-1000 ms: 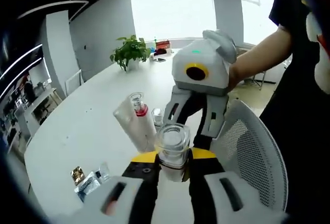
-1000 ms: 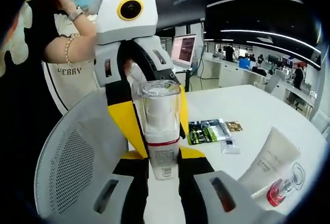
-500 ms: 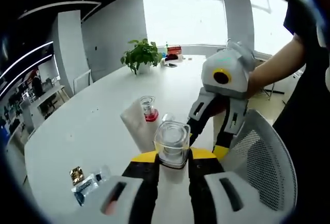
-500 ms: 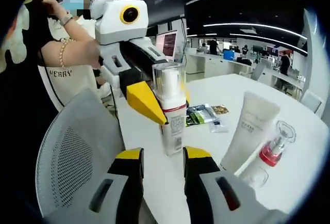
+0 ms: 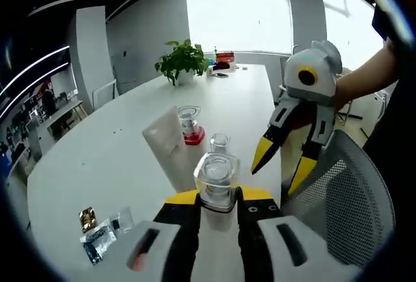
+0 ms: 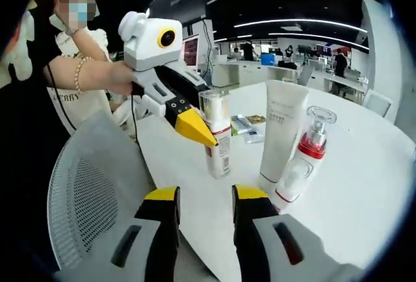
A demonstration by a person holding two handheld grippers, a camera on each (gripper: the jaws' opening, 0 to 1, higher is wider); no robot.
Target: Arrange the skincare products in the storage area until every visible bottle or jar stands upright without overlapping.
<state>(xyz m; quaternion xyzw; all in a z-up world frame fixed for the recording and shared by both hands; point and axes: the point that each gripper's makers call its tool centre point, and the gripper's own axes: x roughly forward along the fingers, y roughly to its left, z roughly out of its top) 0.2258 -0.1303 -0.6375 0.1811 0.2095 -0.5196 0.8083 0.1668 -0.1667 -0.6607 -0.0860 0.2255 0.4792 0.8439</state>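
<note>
Left gripper (image 5: 217, 199) jaws pinching clear-capped bottle (image 5: 216, 181) upright on desk (image 5: 110, 152). Right gripper (image 6: 205, 199) jaws spread, empty. Sachets (image 5: 97, 233) beside bottle, in left gripper view.

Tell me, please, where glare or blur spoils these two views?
Left gripper view: the window is blown out white, and the bottle in the jaws looks soft. Right gripper view: ceiling lights streak, the far office is dim, and the tube is sharp.

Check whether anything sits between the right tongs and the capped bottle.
Nothing visible does. The right tongs are open, with bare table up to the bottle, which the left tongs grip.
</note>
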